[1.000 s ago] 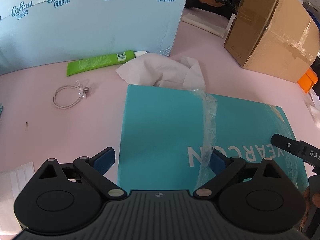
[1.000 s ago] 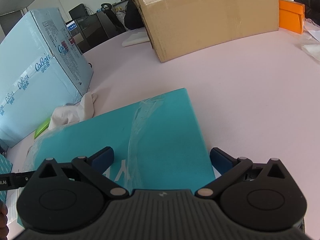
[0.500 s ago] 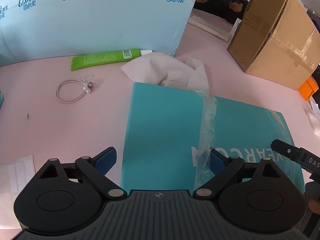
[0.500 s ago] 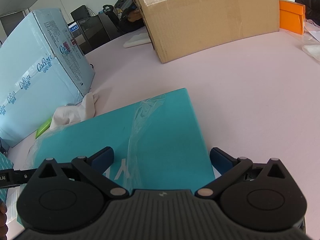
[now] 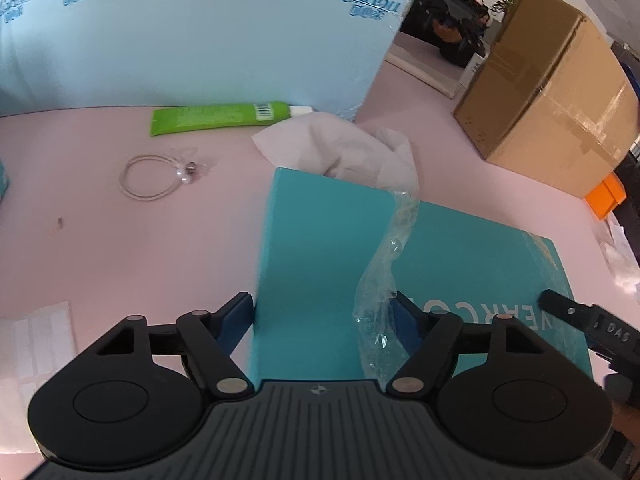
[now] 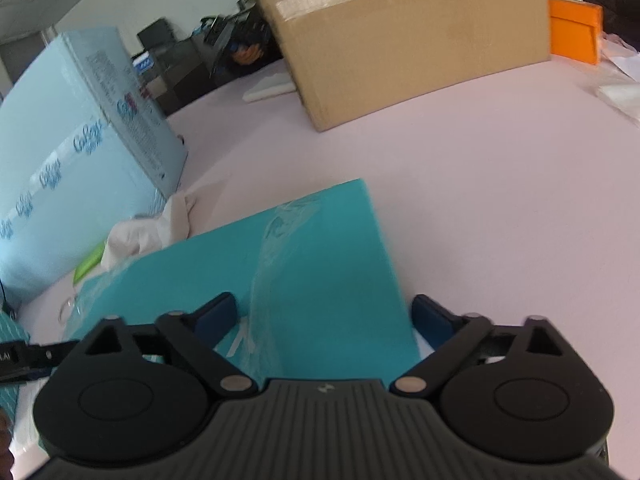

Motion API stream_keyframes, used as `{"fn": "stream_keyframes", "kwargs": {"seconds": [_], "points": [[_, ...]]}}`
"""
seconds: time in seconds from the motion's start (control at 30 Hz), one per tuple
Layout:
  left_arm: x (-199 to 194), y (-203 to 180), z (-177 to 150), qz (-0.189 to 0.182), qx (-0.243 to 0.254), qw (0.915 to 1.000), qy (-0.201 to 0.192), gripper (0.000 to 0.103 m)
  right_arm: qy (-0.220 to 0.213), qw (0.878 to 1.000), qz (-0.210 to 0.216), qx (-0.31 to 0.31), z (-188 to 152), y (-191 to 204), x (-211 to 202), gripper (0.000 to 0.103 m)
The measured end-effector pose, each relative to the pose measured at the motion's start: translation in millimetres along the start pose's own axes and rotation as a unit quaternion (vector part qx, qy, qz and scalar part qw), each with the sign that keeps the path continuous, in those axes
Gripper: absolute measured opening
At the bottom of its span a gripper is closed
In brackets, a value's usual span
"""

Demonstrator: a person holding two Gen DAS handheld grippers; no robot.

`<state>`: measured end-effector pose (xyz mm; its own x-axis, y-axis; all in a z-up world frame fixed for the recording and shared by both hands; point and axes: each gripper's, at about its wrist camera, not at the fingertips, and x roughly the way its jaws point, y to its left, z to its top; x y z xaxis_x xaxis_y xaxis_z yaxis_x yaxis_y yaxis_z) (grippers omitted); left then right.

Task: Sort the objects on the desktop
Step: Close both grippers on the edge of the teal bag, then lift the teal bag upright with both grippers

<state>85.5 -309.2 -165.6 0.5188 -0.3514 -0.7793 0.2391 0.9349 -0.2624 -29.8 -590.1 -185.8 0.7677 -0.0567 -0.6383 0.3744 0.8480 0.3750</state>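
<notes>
On the pink table (image 5: 120,264) we see the teal box (image 5: 332,264) lying flat, one end between each gripper's pads. Left gripper (image 5: 322,320) jaws closing around its left end, right gripper (image 6: 324,320) jaws closing around its right end; neither visibly clamped yet.

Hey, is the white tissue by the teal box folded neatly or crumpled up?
Crumpled. The white tissue lies in loose, uneven folds and peaks at the far edge of the teal box, beside the green tube.
</notes>
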Motion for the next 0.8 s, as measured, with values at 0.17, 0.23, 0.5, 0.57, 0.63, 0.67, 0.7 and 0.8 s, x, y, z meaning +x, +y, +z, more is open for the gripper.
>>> {"fn": "stream_keyframes", "kwargs": {"seconds": [0.17,0.23,0.5,0.57,0.63,0.67,0.7,0.8], "points": [[-3,1,-1,-0.004,0.001,1.0000,-0.001,0.066,0.004,1.000,0.007,0.017,1,-5,-3,0.078],[-5,2,0,-0.005,0.000,1.0000,-0.004,0.065,-0.002,1.000,0.006,0.020,1,-3,-5,0.078],[-18,7,3,-0.007,-0.002,0.9997,-0.022,0.064,-0.019,1.000,0.014,0.013,5,6,-11,0.078],[-20,8,3,-0.008,-0.004,0.9997,-0.024,0.064,-0.022,1.000,0.016,0.011,6,8,-12,0.078],[-22,9,3,-0.008,-0.005,0.9996,-0.026,0.064,-0.024,1.000,0.016,0.009,7,10,-13,0.078],[-23,9,3,-0.007,-0.005,0.9996,-0.027,0.064,-0.024,1.000,0.017,0.009,7,10,-14,0.078],[-24,9,3,-0.007,-0.005,0.9996,-0.028,0.064,-0.024,1.000,0.017,0.009,6,10,-14,0.078],[-26,9,2,-0.007,-0.005,0.9995,-0.030,0.064,-0.026,0.999,0.017,0.010,5,11,-17,0.078]]}}
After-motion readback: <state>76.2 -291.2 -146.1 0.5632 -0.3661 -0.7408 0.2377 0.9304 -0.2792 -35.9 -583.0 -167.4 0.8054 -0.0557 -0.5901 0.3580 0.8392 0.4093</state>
